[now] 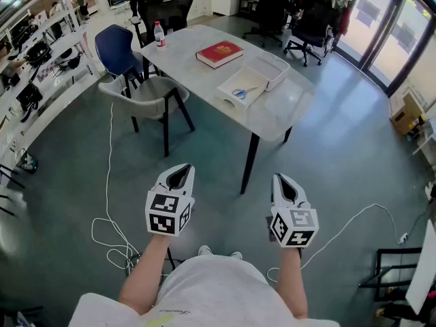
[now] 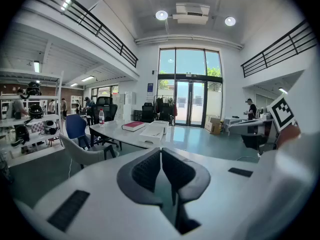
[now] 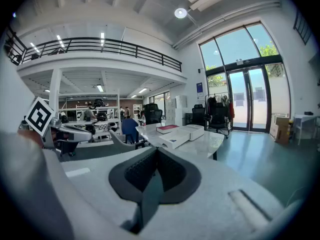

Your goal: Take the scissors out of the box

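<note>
Scissors (image 1: 240,92) with blue handles lie inside an open white box (image 1: 227,99) on the pale worktop (image 1: 197,80), seen in the head view. A second shallow white tray (image 1: 278,69) sits just beside the box on its far side, a red book (image 1: 219,53) lies further along the worktop, and a bottle (image 1: 159,35) with a red cap stands near the far corner. A grey chair (image 1: 144,92) and a blue chair (image 1: 114,49) stand at the worktop's left edge. Both tools are held low over the floor, well apart from the worktop. The left gripper (image 1: 180,170) and the right gripper (image 1: 282,180) point toward it, each carrying nothing. A white cable (image 1: 107,203) trails across the floor at the left.

In the left gripper view, the left gripper (image 2: 161,154) is clenched, its dark pads pressed together with nothing between them. Beyond it the worktop (image 2: 117,133) shows in the distance with the book (image 2: 133,125) and the box (image 2: 152,132) on it; the scissors cannot be made out here.

In the right gripper view, the right gripper (image 3: 156,153) is likewise clenched on nothing, pads meeting along the middle. The box (image 3: 174,139), the tray (image 3: 193,132) and the book (image 3: 167,129) sit far ahead on the worktop (image 3: 210,143).
</note>
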### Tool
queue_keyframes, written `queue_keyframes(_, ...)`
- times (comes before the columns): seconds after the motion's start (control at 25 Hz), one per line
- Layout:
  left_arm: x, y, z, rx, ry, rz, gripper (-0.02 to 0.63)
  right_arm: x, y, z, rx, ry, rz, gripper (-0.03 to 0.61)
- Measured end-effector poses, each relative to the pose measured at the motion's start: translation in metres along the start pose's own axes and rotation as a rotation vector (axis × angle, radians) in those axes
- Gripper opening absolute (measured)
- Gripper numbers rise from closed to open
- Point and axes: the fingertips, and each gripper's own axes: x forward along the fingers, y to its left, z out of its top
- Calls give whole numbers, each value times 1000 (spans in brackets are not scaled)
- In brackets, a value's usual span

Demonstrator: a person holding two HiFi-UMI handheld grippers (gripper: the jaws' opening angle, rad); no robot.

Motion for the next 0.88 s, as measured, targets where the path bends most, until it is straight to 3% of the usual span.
queue_keyframes(0.44, 2, 2, -3, -20, 15, -58, 21, 9, 8, -1, 13, 6, 2, 6)
queue_keyframes(0.88, 23, 17, -7, -56, 32, -63, 23, 41, 8, 3, 7, 16, 31, 6)
